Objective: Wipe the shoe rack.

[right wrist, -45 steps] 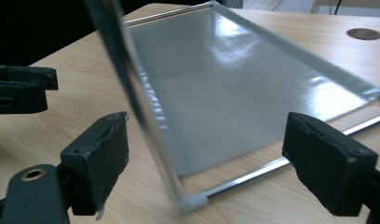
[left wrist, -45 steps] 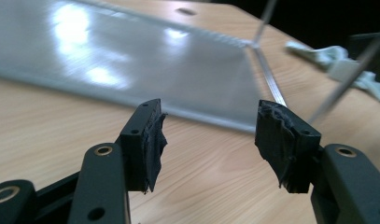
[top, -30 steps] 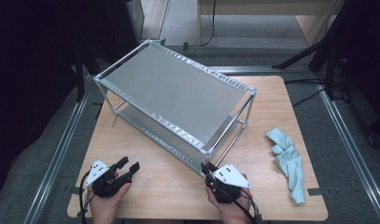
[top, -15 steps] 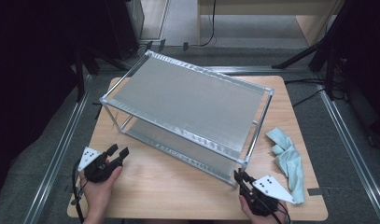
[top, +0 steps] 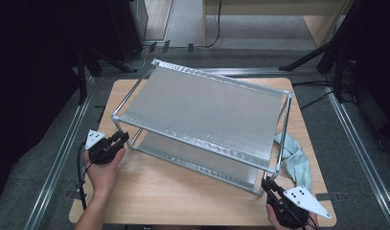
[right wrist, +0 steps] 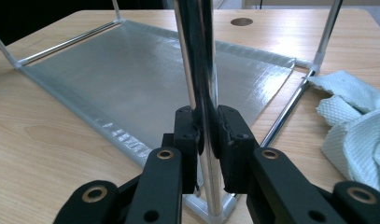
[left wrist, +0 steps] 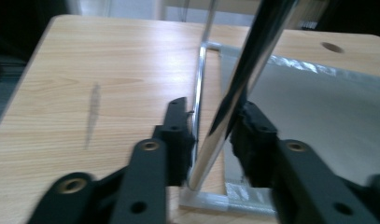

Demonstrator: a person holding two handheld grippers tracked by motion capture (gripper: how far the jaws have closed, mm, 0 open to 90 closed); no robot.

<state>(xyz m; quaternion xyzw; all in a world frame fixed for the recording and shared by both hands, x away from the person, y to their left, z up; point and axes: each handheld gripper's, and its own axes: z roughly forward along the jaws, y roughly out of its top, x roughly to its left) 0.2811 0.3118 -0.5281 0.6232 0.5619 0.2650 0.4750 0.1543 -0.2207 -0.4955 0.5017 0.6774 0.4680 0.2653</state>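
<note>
Seen from above: a two-tier metal rack [top: 207, 108] with grey mesh shelves, set at a slant across the middle of a pale wooden worktop [top: 149, 191]. Crumpled light-green cloth [top: 294, 160] at the right of the frame, just beside the rack's right end. Left gripper [top: 117, 142] at lower left, held in a hand [top: 104, 165], at the rack's near-left leg [left wrist: 234, 88]. In the left gripper view, that shiny leg standing between the black jaws; jaws just closing in, a sliver of space visible on the left side, so not clearly clamped. Right gripper [top: 269, 184] at lower right, at the rack's near-right leg [right wrist: 199, 70]. In the right gripper view, both pads pressed tight against the chrome leg, close above its plastic foot, with the lower shelf [right wrist: 150, 79] stretching away behind.
</note>
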